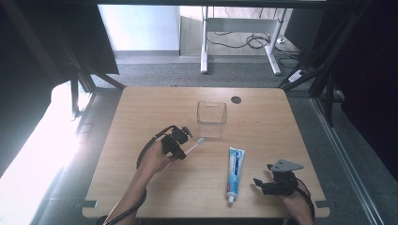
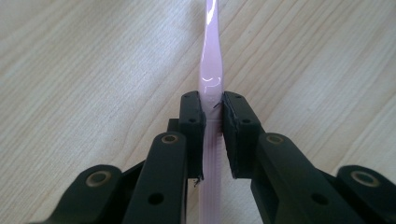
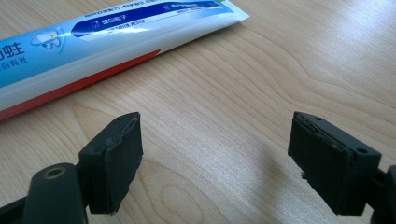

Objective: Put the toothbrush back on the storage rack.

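Your L gripper (image 1: 184, 149) sits left of desk centre, jaws clamped on the pink toothbrush (image 1: 194, 147). In the left gripper view the pads (image 2: 194, 123) press both sides of the toothbrush (image 2: 211, 79) handle, which runs straight out ahead over the wood; whether it rests on the desk or hangs just above it can't be told. Brush head end points toward the clear cup (image 1: 211, 119), just short of its near wall. Cup stands upright, a bit back of desk centre, toward the far edge. Dark round hole (image 1: 236, 100) in the desk (image 1: 141, 112) near the far edge, right of the cup. Your R gripper (image 1: 263, 183) is near the front-right corner, jaws wide apart w/ nothing between them. In the right gripper view, bare wood lies between its pads (image 3: 116, 158). Toothpaste tube (image 1: 235, 172) lies flat on the desk, long axis running front to back, cap end toward the front edge, just left of the R gripper and apart from it. In the right gripper view the tube (image 3: 93, 42) crosses the upper left, blue-white w/ red stripe, clear of both pads. Your L forearm comes in from the front edge.
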`<state>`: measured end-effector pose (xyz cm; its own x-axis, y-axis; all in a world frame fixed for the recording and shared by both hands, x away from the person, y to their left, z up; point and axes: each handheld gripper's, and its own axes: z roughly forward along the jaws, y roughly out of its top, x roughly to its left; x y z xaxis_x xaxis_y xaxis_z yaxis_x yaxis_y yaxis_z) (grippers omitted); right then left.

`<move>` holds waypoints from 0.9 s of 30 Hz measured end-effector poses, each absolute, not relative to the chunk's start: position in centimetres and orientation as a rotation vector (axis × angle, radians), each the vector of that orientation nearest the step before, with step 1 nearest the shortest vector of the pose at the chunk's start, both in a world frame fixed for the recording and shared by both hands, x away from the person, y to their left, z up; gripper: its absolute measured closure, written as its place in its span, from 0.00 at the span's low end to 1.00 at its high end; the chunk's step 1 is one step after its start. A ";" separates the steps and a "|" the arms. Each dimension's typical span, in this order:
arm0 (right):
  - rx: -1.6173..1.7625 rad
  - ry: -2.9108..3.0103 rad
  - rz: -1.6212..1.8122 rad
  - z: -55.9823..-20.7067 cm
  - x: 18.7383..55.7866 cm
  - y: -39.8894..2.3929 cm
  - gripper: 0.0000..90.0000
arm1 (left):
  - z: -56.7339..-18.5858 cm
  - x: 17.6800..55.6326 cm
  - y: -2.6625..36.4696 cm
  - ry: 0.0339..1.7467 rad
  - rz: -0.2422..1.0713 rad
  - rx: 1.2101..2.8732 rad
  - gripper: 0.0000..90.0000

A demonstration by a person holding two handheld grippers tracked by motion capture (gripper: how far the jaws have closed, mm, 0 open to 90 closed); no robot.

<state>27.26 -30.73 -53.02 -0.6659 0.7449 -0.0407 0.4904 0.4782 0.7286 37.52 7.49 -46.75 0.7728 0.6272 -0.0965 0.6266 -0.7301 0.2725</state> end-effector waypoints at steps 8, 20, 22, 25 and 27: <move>1.039 2.376 1.008 -53.0 27.2 -30.7 0.20 | -45.2 37.0 7.4 0.944 0.052 2.628 0.88; 1.049 2.374 1.050 -53.0 27.3 -30.8 0.16 | -43.4 37.0 7.7 0.909 0.097 2.564 0.88; 1.053 2.375 1.056 -53.0 27.3 -30.8 0.15 | -43.1 37.1 7.7 0.903 0.105 2.550 0.88; 1.056 2.382 1.067 -53.0 27.3 -30.8 0.13 | -42.6 37.1 7.7 0.898 0.112 2.530 0.88; 1.059 2.389 1.071 -53.1 27.4 -30.8 0.09 | -42.3 37.2 7.7 0.891 0.114 2.520 0.88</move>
